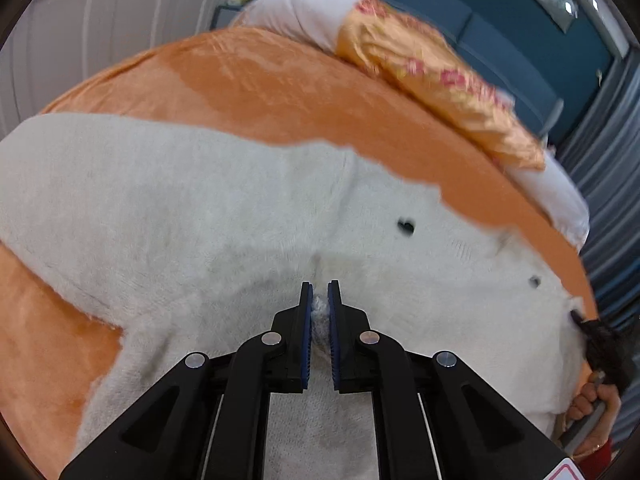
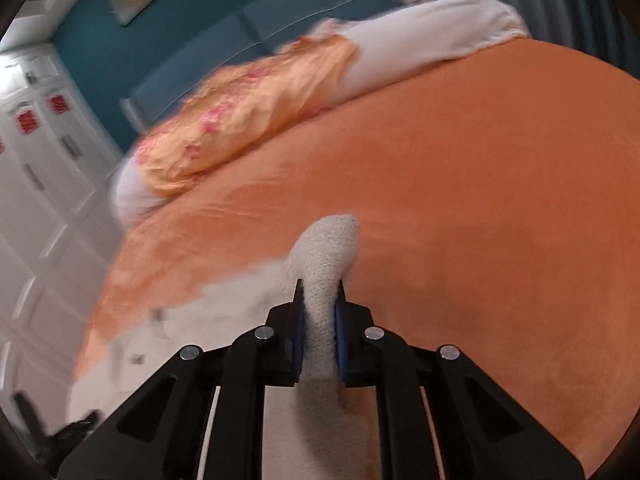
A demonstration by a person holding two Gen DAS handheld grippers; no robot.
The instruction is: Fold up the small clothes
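Left wrist view:
Garment: white fleecy garment (image 1: 224,200) lies spread across the orange bedcover (image 1: 280,84), filling most of the picture; two small dark buttons or marks show on its right part.
Left gripper: left gripper (image 1: 320,300) points down at the cloth near the lower middle, its jaws drawn nearly together with a small pinch of the white fabric bunched between the blue pads (image 1: 307,332).
Right gripper: right gripper (image 1: 578,318) shows at the far right edge as a dark tip touching the garment's border, with a hand (image 1: 592,404) on its handle below; from here I cannot tell how its jaws stand.
Surroundings: white pillow (image 1: 296,12) and a yellow-and-pink floral cloth (image 1: 432,80) lie along the far side of the bed, with a teal headboard (image 1: 500,12) behind and white cabinet doors (image 1: 80,24) at left.

Right wrist view:
Right gripper: jaws clamp a thick fold of the white garment (image 2: 324,264); the fold stands up in a rounded hump past the fingertips (image 2: 298,292), over the bedcover (image 2: 480,200).
Garment: the rest of it trails away, blurred, to the lower left on the bed.
Left gripper: dark shape, probably the left gripper (image 2: 60,436), at the bottom left corner, too blurred to tell its jaws.
Surroundings: floral cloth (image 2: 240,120) and pillow (image 2: 432,28) lie at the far side.
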